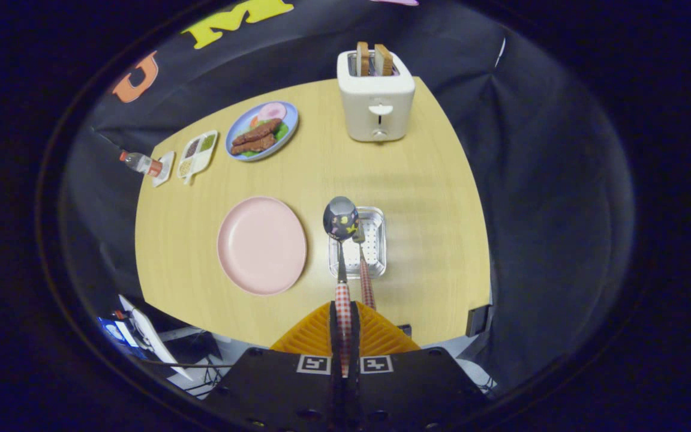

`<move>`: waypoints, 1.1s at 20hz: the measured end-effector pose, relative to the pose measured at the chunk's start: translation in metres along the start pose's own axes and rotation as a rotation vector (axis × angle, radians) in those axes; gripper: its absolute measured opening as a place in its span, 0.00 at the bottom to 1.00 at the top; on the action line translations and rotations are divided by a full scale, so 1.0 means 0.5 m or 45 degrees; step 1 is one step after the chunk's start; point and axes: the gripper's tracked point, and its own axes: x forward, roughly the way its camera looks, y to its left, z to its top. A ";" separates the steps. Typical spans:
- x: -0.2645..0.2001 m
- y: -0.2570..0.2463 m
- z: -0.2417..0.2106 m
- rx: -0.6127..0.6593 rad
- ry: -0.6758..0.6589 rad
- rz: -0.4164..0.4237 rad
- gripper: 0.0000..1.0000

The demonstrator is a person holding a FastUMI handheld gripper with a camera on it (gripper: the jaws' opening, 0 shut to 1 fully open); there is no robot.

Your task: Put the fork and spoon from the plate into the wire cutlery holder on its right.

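My gripper (344, 307) is shut on the red-checked handle of the spoon (341, 219). The spoon points forward, and its shiny bowl hangs over the left far corner of the wire cutlery holder (375, 252), a small perforated metal basket on the wooden table. The fork (364, 273) has the same checked handle. Its head lies inside the holder, and its handle sticks out over the near rim, just right of my fingers. I cannot tell if the fork touches the gripper. The pink plate (261, 245) sits left of the holder with nothing on it.
A white toaster (376, 99) with two bread slices stands at the table's far edge. A blue plate of food (261, 130), a divided white dish (197, 153) and a small bottle (141, 163) sit at the far left. Bare wood lies right of the holder.
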 end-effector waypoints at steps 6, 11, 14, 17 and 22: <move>0.040 -0.027 0.026 0.039 0.142 -0.056 0.03; 0.070 -0.034 0.034 0.045 0.258 -0.084 0.03; 0.080 -0.032 0.043 0.035 0.307 -0.091 0.03; 0.095 -0.027 0.045 0.044 0.356 -0.091 0.03; 0.104 -0.020 0.070 0.006 0.329 -0.079 0.13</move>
